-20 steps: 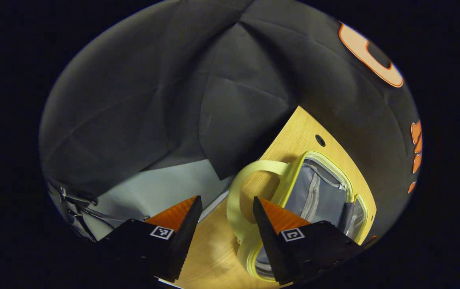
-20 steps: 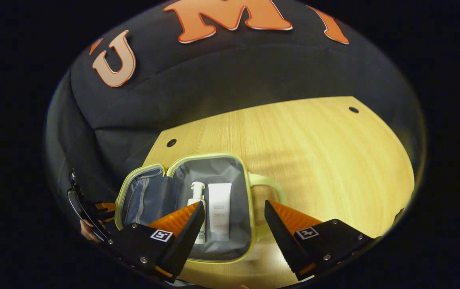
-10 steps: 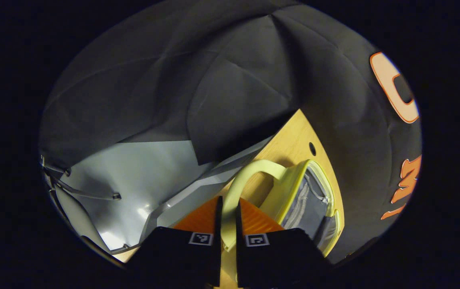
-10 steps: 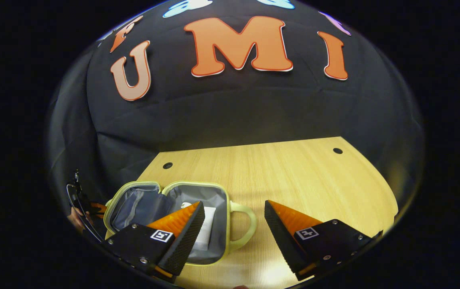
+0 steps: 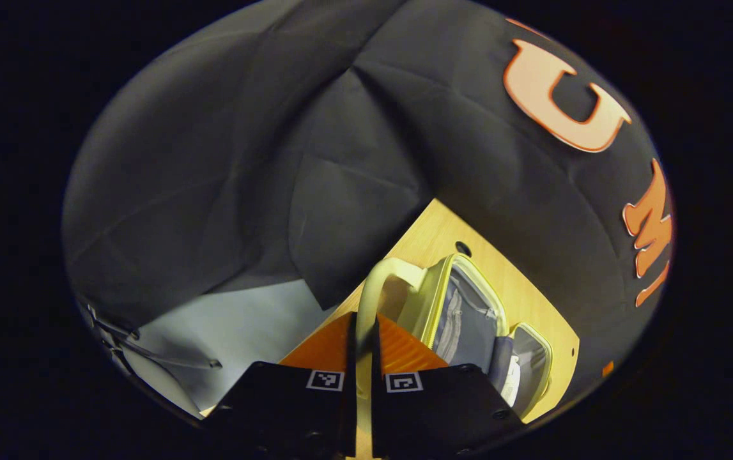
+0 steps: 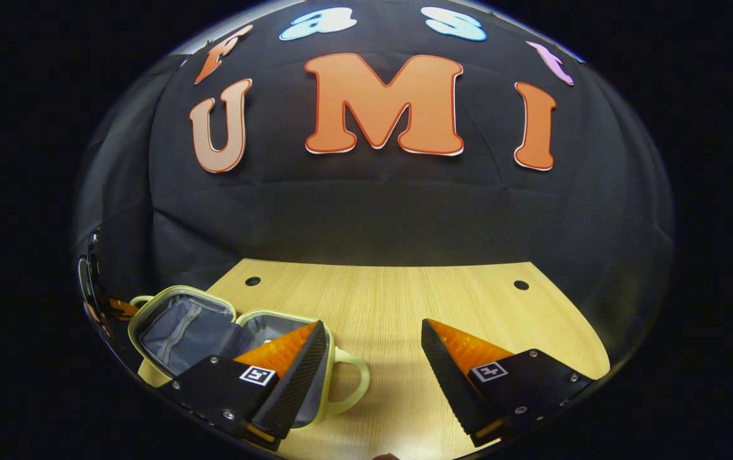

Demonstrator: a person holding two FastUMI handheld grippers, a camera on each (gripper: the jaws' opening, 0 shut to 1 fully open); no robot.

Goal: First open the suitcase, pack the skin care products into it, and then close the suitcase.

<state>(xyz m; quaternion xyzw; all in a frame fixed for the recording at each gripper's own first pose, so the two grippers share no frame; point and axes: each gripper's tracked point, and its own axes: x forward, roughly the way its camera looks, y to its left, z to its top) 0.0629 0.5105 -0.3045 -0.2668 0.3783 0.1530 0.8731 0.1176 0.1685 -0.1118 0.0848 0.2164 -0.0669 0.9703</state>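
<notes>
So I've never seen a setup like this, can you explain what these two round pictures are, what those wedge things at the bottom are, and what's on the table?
No robot arm here: a person holds a pair of two-finger tongs in each hand, and each pair carries a fisheye camera looking forward along its own fingers. Those fingers are the wedges at the bottom of each picture.

In the left gripper view, the left tongs are shut on one pale yellow handle of the small suitcase. The case lies open on the wooden table, showing its grey lining.

In the right gripper view, the right tongs are open and hold nothing, hovering over the table. The same suitcase sits at the lower left, with its other handle pointing toward the table's middle. Something white lies inside the case, too hidden to identify.
</notes>
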